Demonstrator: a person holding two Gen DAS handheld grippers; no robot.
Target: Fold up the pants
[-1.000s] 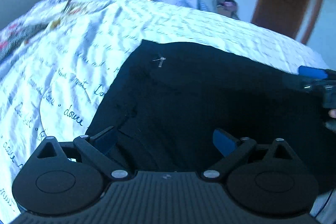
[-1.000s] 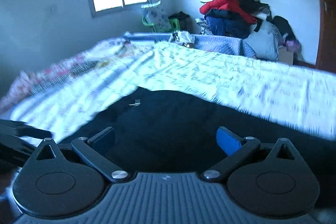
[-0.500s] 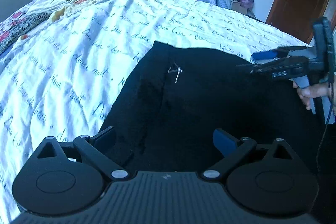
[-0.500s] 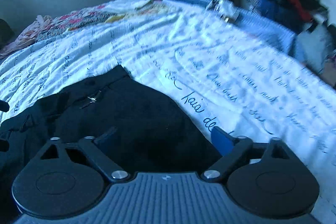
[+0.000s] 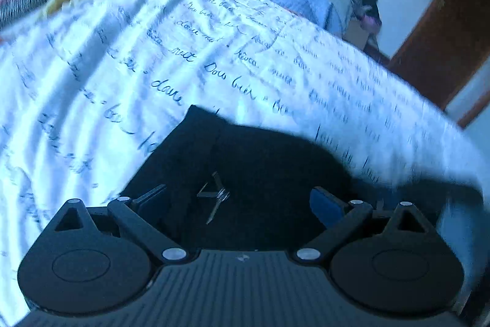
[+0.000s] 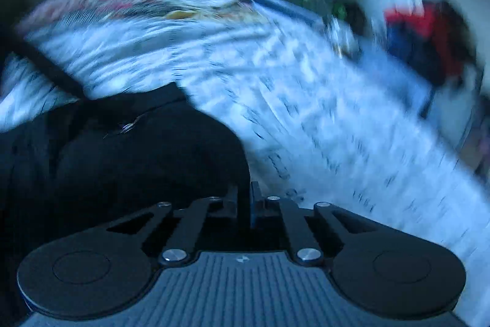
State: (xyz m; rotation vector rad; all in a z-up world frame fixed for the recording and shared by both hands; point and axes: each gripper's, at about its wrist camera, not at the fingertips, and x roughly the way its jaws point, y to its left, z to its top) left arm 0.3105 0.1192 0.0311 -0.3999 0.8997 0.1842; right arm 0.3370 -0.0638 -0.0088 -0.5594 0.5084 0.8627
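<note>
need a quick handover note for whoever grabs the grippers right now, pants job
Right gripper: shut, pinching the near edge of the black pants.
Left gripper: open, over the pants by the metal zipper pull, gripping nothing.
Pants lie on the white bedsheet, bunched rather than flat.
Done: right-hand grip taken. No neat fold visible.
Left: probably close the left gripper on the fabric, then fold and smooth.
</note>
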